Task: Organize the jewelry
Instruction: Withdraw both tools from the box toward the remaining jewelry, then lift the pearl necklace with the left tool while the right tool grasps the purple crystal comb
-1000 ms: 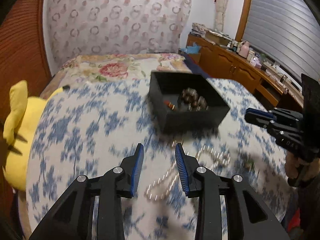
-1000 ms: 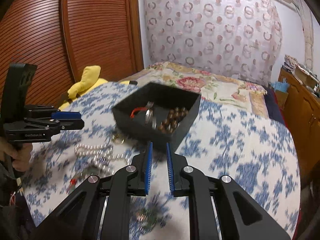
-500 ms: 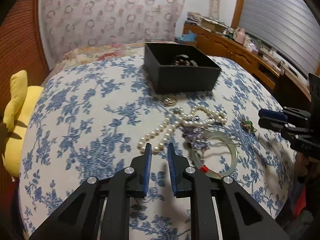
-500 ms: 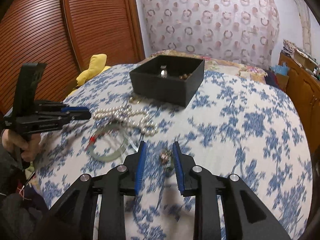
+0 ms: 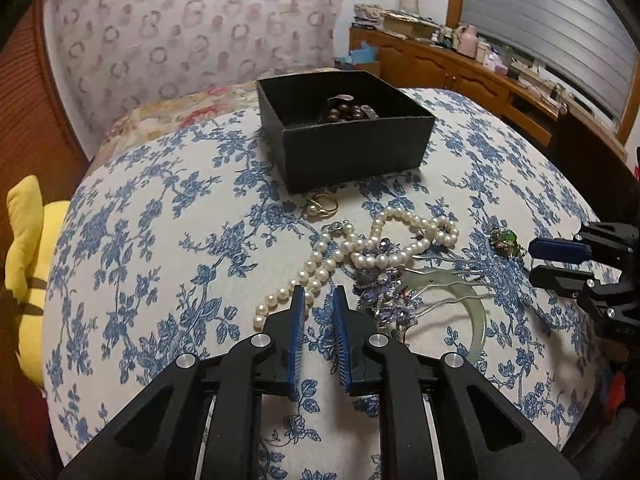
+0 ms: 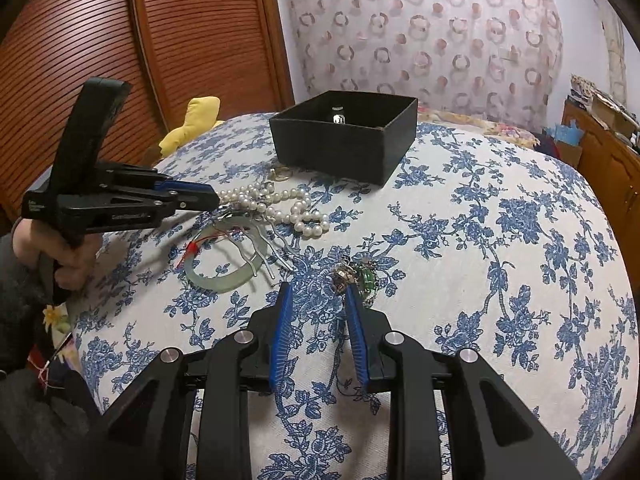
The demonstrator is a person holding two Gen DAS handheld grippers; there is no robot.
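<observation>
Both of your grippers have come down from the black box [image 5: 352,148] toward the loose pieces below it on the blue-flowered cloth [image 5: 140,248], so the next pickup looks to be starting. In the left wrist view your left gripper [image 5: 319,300], lower centre, has its jaws slightly parted and easing wider, with nothing between them; the pearl necklace [image 5: 360,252] lies just above its tips. In the right wrist view your right gripper [image 6: 318,294], lower centre, is released and empty, with the green brooch [image 6: 360,276] just beside its right finger, not gripped. Against the earlier frame, the box sits higher and farther off, the blur is gone, and the jade bangle [image 6: 224,276] and gold ring [image 5: 323,204] now show.
</observation>
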